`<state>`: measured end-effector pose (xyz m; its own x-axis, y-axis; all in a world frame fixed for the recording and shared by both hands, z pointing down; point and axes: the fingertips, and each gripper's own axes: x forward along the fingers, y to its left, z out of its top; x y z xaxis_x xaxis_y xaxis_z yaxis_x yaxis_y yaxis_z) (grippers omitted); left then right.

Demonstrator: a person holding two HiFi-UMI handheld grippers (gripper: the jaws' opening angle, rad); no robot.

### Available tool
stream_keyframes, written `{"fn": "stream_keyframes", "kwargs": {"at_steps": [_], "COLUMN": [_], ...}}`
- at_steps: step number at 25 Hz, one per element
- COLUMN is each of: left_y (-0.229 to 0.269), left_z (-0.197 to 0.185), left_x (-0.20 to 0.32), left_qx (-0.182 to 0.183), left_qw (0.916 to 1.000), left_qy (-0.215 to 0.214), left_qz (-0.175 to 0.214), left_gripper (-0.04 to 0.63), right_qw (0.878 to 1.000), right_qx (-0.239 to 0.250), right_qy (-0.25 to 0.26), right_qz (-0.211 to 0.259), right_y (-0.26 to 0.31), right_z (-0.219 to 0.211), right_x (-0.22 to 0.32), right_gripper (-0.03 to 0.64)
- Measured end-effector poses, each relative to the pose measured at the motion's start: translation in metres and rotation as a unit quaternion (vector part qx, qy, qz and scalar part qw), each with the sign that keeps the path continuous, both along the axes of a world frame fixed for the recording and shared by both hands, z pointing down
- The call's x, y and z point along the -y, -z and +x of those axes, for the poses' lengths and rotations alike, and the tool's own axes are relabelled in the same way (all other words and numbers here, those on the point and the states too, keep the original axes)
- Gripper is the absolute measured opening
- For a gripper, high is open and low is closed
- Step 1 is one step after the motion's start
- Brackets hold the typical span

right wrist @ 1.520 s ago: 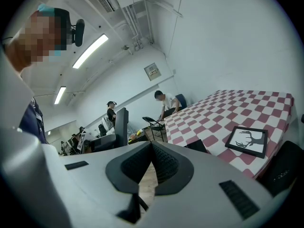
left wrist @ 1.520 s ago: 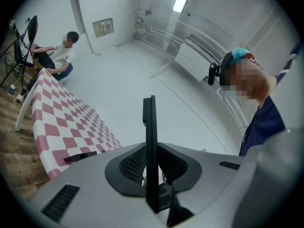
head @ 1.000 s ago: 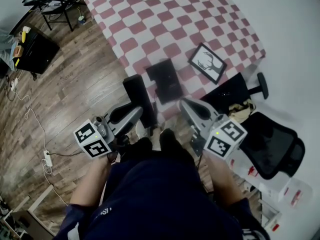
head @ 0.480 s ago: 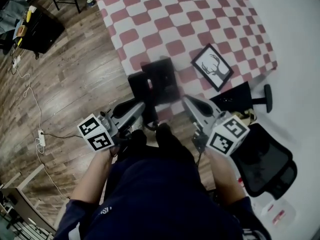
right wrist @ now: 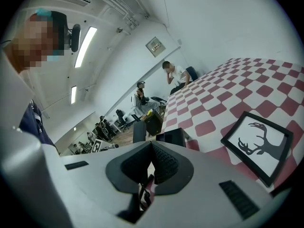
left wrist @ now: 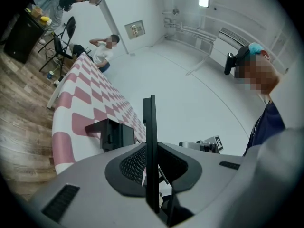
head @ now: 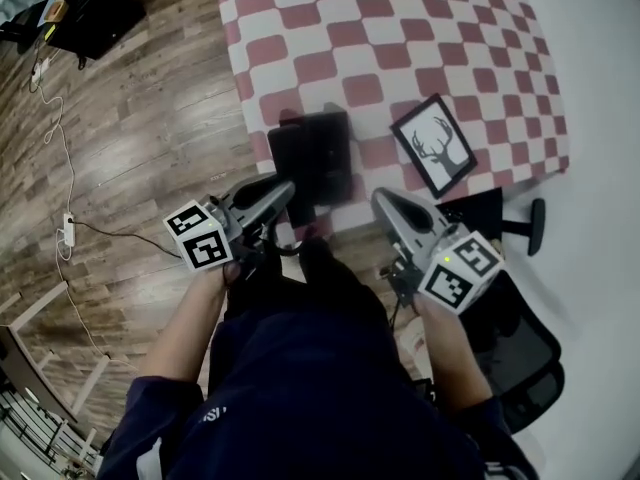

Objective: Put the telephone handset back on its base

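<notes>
The right gripper (right wrist: pixel 151 148), near right, is clenched on nothing, its pads meeting with no object between them. It hangs short of the table (head: pixel 400 28).

The left gripper (head: pixel 278 194), near left, is grasping the handset (left wrist: pixel 150 127). Its pads press the two broad faces, and the black slab stands on edge out of the jaws. From the head view the handset sits over the table's near edge, just left of the base (head: pixel 330 153) and not yet seated in it. I cannot tell whether the two touch.

The handset looks like hard, smooth plastic, so I judge it stiff and fairly light but liable to slide or pivot in a pinch. A hold across the flat faces near mid-length, as here, should keep it from swinging when it is lowered. No cord shows.

The base lies dark and low on the checked cloth, with a framed deer picture (head: pixel 440 146) to its right. Farther off, the table is bare cloth.
</notes>
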<state>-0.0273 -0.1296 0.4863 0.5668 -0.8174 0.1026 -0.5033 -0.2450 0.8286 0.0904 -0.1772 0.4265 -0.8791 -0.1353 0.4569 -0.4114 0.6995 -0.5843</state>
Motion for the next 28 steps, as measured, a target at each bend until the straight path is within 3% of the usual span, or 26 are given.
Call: {"fn": "stream_keyframes", "kwargs": {"at_steps": [10, 28], "left_y": [-0.042, -0.073], "left_z": [0.003, 0.007], "left_x": [0.004, 0.017], "left_qx": [-0.015, -0.021], "left_qw": [0.9992, 0.9982], "left_qy": [0.005, -0.017], "left_qz": [-0.036, -0.054], "left_gripper": [0.091, 0.092], "right_qw": [0.999, 0.998], "right_qx": [-0.012, -0.026], "right_qy": [0.024, 0.034], "right_qz": [-0.022, -0.042], "right_y": [-0.023, -0.043], "right_z": [0.002, 0.003], "right_x": [0.01, 0.0], "right_gripper": [0.015, 0.015]}}
